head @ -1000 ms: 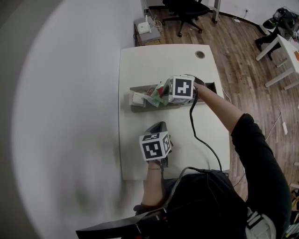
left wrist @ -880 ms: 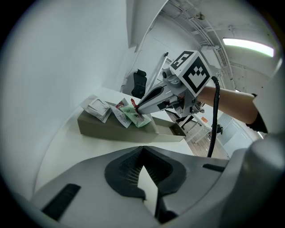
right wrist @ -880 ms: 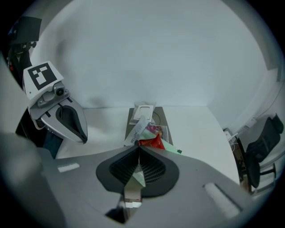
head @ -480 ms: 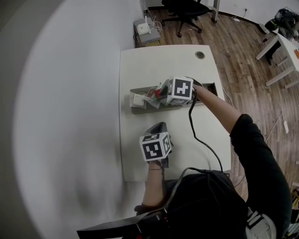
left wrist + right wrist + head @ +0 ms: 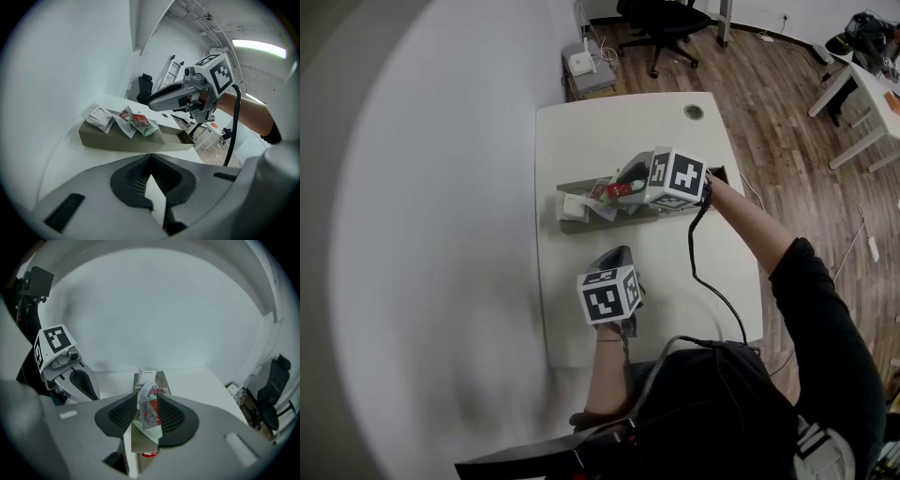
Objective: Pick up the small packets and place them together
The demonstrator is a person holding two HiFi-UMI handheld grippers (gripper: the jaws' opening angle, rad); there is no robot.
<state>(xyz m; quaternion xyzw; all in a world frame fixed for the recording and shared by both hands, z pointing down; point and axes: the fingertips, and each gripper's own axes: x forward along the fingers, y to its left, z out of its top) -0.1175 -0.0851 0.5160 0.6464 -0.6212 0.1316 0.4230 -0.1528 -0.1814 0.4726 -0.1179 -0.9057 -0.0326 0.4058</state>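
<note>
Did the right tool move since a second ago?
Yes. The right tool has pulled back rightward along the long grey cardboard tray, uncovering the small packets. Its jaws are opening, with one packet between them.

left cube: cube (image 5: 609, 293) on left gripper (image 5: 151, 161), head view 6 o'clock, carries black-and-white square markers; no letters or digits.
right cube: cube (image 5: 677, 176) on right gripper (image 5: 149, 401), head view 1 o'clock, same kind of markers; no text.
held-zone packet: packet (image 5: 146, 411) between the right gripper's opening fingers (image 5: 122, 416) has dark lettering along its white edge and a red picture; too blurred to read.
tray packets: red-green packet (image 5: 140, 124) and white packet (image 5: 100, 117) in the grey tray (image 5: 117, 140), left gripper view 11 o'clock; print too small to read.
brands/numbers: none legible.
</note>
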